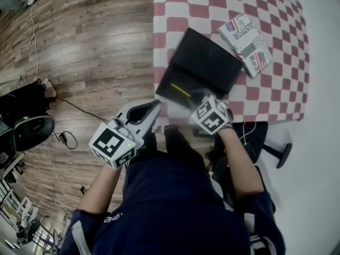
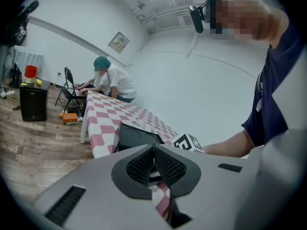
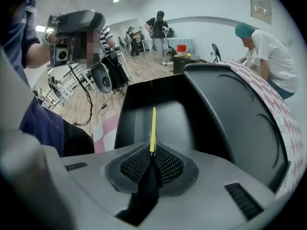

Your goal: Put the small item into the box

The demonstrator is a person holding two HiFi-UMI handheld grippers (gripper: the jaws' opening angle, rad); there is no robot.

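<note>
The right tongs (image 3: 151,152) are clenching a thin yellow stick (image 3: 153,126) — its tip pointing into the open black box (image 3: 132,114) sitting at the near edge of the checkered desk (image 1: 175,15) — while the left tongs (image 2: 154,150) are hovering just off that edge, pressed together on nothing.

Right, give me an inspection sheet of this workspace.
Surface: checked tablecloth on the table.
Job's things: black box, open; yellow pen held over it.
Clutter: flag-printed pack beside the box.
Grippers: right gripper shut on the pen; left gripper shut, empty, off the table's edge.
Cables: cable on the wood floor.
Surroundings: person at the table's far end.
</note>
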